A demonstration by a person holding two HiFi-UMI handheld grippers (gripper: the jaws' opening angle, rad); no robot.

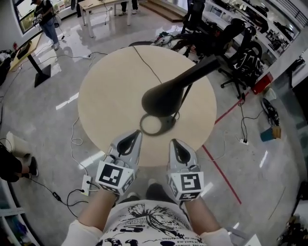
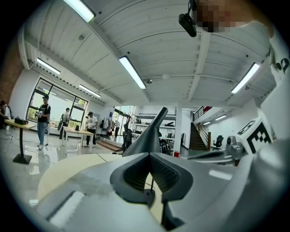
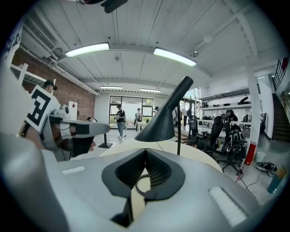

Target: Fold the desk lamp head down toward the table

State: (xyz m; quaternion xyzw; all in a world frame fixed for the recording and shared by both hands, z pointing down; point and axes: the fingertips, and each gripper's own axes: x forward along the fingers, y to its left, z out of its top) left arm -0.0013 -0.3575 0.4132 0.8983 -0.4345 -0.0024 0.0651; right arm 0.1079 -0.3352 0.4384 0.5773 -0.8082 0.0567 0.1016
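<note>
A black desk lamp stands on the round beige table (image 1: pixel 108 86). Its cone-shaped head (image 1: pixel 162 98) is raised and tilted, and its arm (image 1: pixel 207 65) runs up to the right. The ring-shaped base (image 1: pixel 153 125) lies near the table's front edge. The lamp head also appears in the left gripper view (image 2: pixel 146 138) and in the right gripper view (image 3: pixel 162 123), beyond the jaws. My left gripper (image 1: pixel 130 142) and right gripper (image 1: pixel 179 150) hover side by side at the table's near edge, short of the base. Both are shut with nothing between their jaws, as seen for the left gripper (image 2: pixel 149 155) and the right gripper (image 3: pixel 146 151).
The lamp's thin cable (image 1: pixel 147 65) crosses the table toward the far edge. Black office chairs (image 1: pixel 240 45) crowd the floor at the right. A power strip (image 1: pixel 86 183) and cords lie on the floor at the left. People stand far off by other desks (image 1: pixel 94 6).
</note>
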